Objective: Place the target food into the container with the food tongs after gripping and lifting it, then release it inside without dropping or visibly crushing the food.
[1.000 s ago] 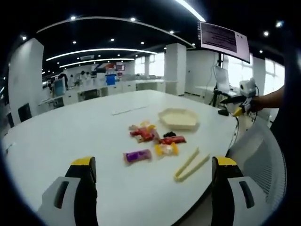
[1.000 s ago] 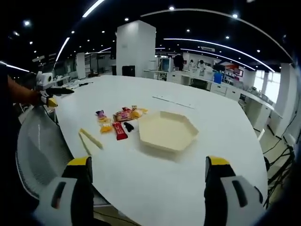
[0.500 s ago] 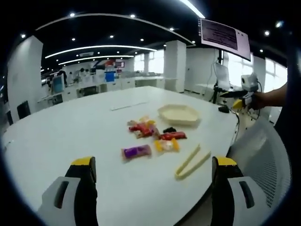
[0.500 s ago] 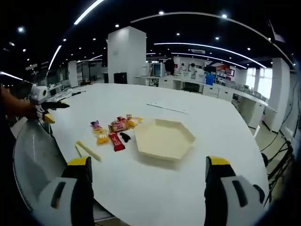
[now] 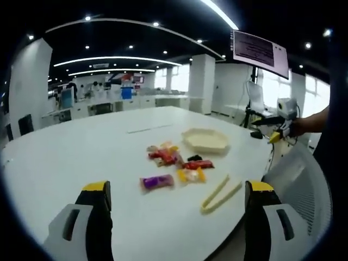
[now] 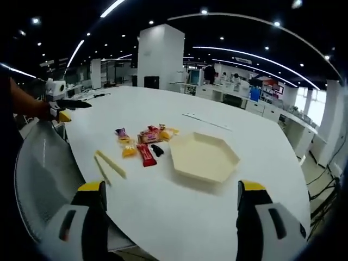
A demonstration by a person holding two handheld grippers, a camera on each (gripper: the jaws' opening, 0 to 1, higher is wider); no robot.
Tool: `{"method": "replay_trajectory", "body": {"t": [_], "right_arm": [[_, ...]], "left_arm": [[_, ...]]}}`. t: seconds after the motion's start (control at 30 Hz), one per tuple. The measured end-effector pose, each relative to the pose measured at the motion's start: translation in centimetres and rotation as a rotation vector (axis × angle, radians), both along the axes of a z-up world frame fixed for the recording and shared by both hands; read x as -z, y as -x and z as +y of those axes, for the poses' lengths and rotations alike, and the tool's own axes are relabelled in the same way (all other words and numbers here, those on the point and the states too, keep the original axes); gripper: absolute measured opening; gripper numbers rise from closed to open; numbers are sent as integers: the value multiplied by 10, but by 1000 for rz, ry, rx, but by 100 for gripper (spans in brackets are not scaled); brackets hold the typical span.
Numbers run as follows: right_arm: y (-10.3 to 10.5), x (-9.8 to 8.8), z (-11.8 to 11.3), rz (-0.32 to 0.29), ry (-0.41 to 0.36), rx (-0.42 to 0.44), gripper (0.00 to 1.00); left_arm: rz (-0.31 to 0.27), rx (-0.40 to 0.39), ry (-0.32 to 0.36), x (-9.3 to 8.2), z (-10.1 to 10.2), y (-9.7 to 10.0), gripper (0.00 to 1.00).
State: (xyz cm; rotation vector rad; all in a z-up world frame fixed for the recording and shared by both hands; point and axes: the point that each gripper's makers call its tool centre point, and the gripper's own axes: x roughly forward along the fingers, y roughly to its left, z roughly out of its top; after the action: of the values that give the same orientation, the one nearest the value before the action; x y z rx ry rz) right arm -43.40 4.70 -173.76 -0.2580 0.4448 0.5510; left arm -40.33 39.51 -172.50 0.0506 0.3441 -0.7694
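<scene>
Several wrapped snacks lie grouped on the white table (image 5: 81,163): a purple packet (image 5: 157,181), a yellow one (image 5: 191,174), a red bar (image 5: 197,163) and a red-and-yellow pile (image 5: 165,154). Pale yellow food tongs (image 5: 220,193) lie near the table's edge. The cream hexagonal container (image 5: 205,140) stands beyond the snacks. In the right gripper view the container (image 6: 204,156), the snacks (image 6: 145,142) and the tongs (image 6: 109,165) lie ahead. My left gripper (image 5: 176,209) and right gripper (image 6: 168,209) hang open above the table, holding nothing. Each shows in the other's view, held by a hand (image 5: 283,120) (image 6: 60,106).
A mesh chair back (image 5: 302,185) stands by the table's edge (image 6: 46,168). A monitor (image 5: 258,49) hangs on a stand beyond the table. Desks and people fill the far office background. Bare table surface lies around the snacks.
Both views have shifted slightly with the hands. The snacks, tongs and container lie where they were. Both grippers stay open.
</scene>
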Motion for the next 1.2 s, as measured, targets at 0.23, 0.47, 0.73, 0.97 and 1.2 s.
{"method": "replay_trajectory", "body": {"t": [0.23, 0.47, 0.73, 0.97, 1.2], "right_arm": [[-4, -7, 7, 5, -52, 20, 99], [-9, -7, 39, -15, -74, -12, 98], [-10, -5, 50, -1, -21, -131, 97], [-17, -4, 39, 17, -8, -156, 96], [-26, 1, 48, 25, -9, -188, 95]], "left_arm": [[-12, 45, -46, -1, 5, 4, 99], [22, 109, -90, 8, 4, 11, 99], [42, 147, -115, 12, 4, 10, 99], [45, 133, -111, 15, -1, 4, 99], [41, 138, -108, 15, -14, 9, 99]]}}
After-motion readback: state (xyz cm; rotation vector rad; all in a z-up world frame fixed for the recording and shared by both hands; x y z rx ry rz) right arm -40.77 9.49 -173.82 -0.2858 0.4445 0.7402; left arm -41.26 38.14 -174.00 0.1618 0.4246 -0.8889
